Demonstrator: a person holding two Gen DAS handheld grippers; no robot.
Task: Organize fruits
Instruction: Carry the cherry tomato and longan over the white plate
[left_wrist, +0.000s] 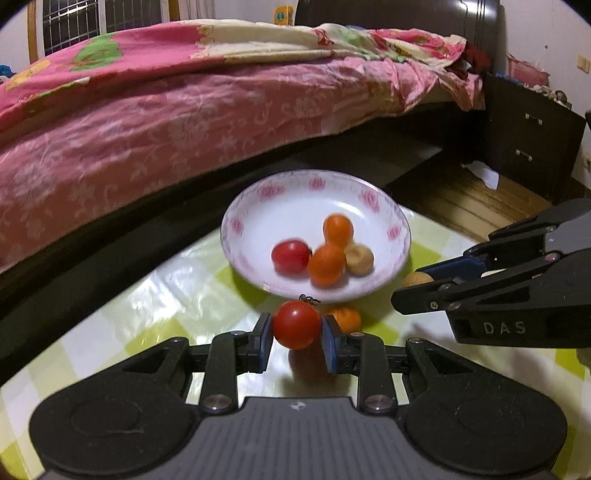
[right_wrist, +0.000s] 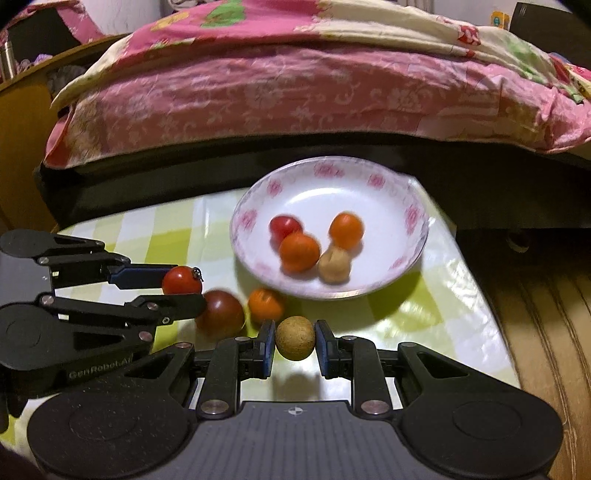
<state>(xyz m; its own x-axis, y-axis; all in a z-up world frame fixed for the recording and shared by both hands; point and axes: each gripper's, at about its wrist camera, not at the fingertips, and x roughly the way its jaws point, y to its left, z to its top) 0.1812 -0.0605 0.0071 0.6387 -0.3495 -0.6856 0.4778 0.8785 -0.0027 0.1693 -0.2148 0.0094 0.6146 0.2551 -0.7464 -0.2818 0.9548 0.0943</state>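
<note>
My left gripper (left_wrist: 297, 338) is shut on a red cherry tomato (left_wrist: 296, 324), held just above the tablecloth in front of the plate; it also shows in the right wrist view (right_wrist: 182, 280). My right gripper (right_wrist: 295, 341) is shut on a tan longan (right_wrist: 295, 338), lifted a little above the cloth. A white plate with a pink floral rim (left_wrist: 369, 199) (right_wrist: 325, 171) holds a red tomato (right_wrist: 284, 226), two orange fruits (right_wrist: 299, 252) (right_wrist: 346, 229) and a tan longan (right_wrist: 334, 265). An orange fruit (right_wrist: 264, 304) and a dark red tomato (right_wrist: 220, 314) lie on the cloth.
The small table has a glossy green-and-white checked cloth (right_wrist: 436, 295). A bed with pink bedding (left_wrist: 147, 122) stands right behind it. A dark nightstand (left_wrist: 532, 140) is at the far right in the left wrist view. Wooden floor (right_wrist: 546, 314) lies right of the table.
</note>
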